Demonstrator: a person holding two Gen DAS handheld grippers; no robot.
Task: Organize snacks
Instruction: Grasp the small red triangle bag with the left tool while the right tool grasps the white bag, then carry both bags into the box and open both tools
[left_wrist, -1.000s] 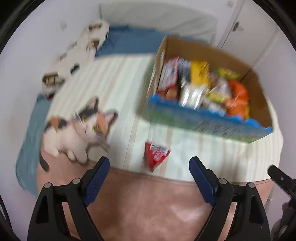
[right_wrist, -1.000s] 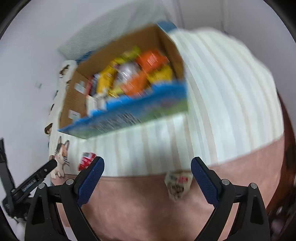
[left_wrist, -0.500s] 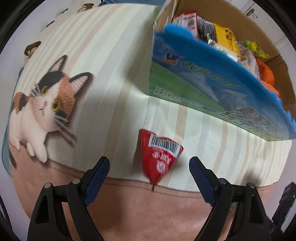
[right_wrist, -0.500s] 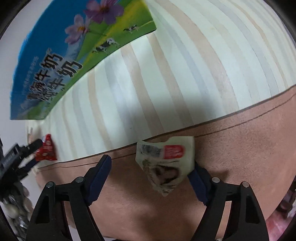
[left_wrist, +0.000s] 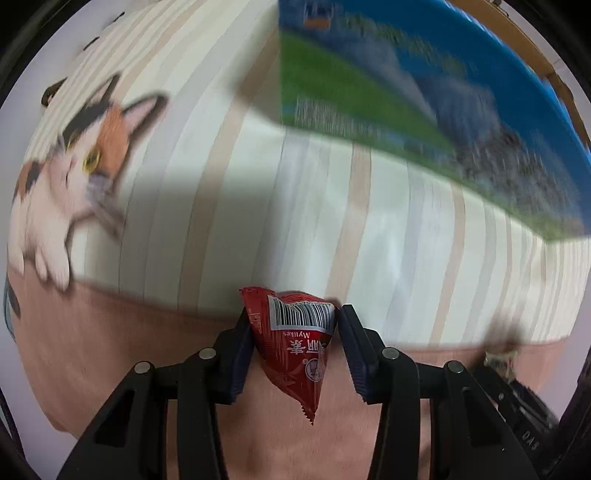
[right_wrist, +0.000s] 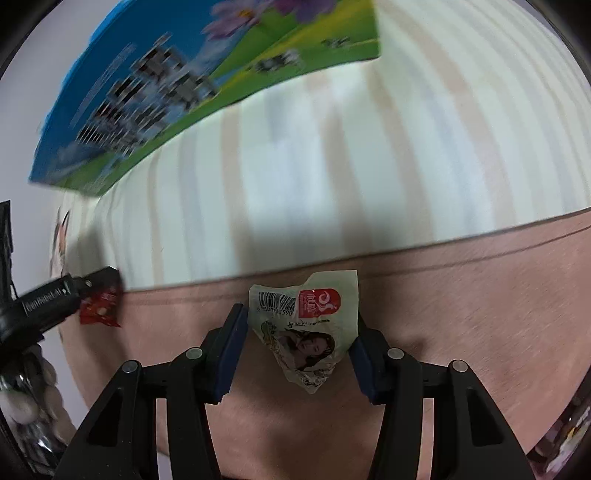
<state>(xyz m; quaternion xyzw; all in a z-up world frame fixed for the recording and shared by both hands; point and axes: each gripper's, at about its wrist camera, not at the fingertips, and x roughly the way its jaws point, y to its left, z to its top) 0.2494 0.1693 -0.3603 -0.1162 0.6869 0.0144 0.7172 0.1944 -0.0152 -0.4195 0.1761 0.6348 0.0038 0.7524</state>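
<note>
Since half a second ago both grippers have closed in: our left gripper (left_wrist: 293, 325) pinches the red packet (left_wrist: 295, 343), our right gripper (right_wrist: 295, 332) the pale packet (right_wrist: 308, 328), both on the bedspread (left_wrist: 369, 221). We should lift gently toward the box (left_wrist: 406, 92), squeezing lightly.

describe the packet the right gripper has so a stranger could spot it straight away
Start at the blue-and-green carton on the striped blanket, then drop to the pink band along its near edge. The pale green packet sits between the right gripper fingers; unlike the red packet nearby, it shows a woman's face.
</note>
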